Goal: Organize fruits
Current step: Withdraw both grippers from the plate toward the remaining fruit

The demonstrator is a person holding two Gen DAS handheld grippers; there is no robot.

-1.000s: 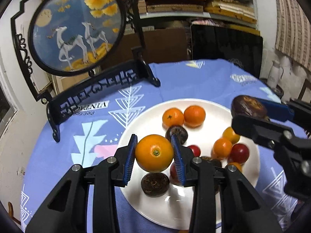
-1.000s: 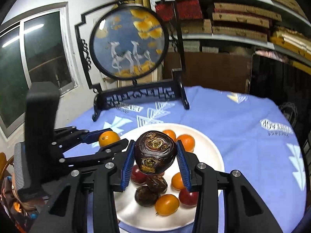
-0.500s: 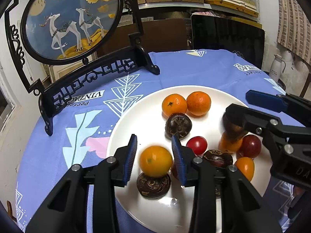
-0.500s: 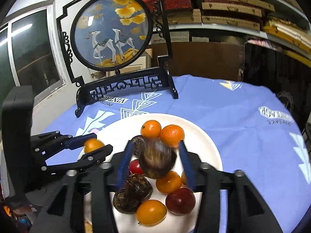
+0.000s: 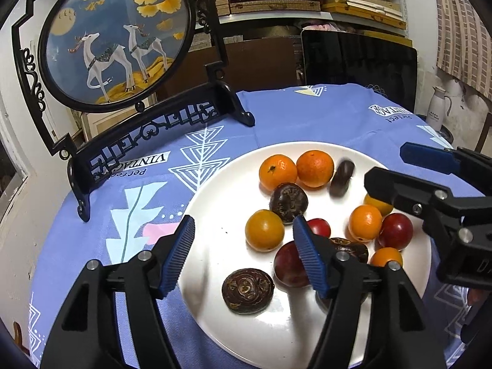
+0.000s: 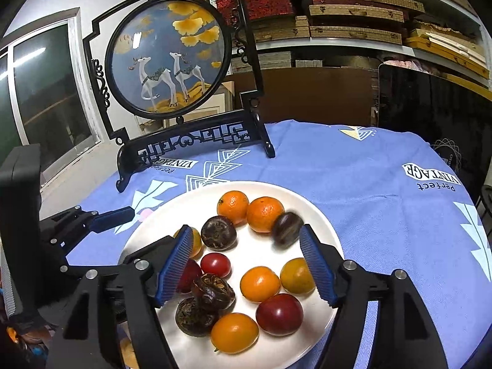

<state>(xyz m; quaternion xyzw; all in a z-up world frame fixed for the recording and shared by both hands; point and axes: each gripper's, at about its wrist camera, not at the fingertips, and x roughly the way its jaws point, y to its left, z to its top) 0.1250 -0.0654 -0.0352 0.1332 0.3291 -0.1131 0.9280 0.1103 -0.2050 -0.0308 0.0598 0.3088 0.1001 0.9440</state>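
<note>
Both grippers hang over the white plate (image 5: 221, 184) with nothing in them, and the fruit lies loose on it in rough kinds, which is presumably the point of the sorting. Two mandarins (image 5: 278, 172) sit touching at the far side, with a blurred dark fruit (image 6: 287, 226) just beside the right-hand one; the blur suggests it is rolling, so it may not settle where it lies. A wrinkled brown fruit (image 5: 288, 203) rests just in front of the mandarins, and a yellow-orange fruit (image 5: 264, 230) lies near it, towards the left. Red plums (image 6: 279, 313), a small red tomato (image 6: 215, 265) and more orange fruit crowd the near right part of the plate, with another two brown fruits (image 6: 212, 292) touching each other at the near left in the right wrist view.

The left gripper (image 5: 243, 258) has its jaws wide, blue pads well apart, touching no fruit that I can see; the yellow-orange fruit lies just beyond the gap. The right gripper (image 6: 246, 267) is likewise spread wide and empty, its pads flanking the middle of the plate. The plate stands on the blue cloth of the tabletop (image 6: 384, 184), with a framed deer screen (image 6: 169, 58) behind it.
</note>
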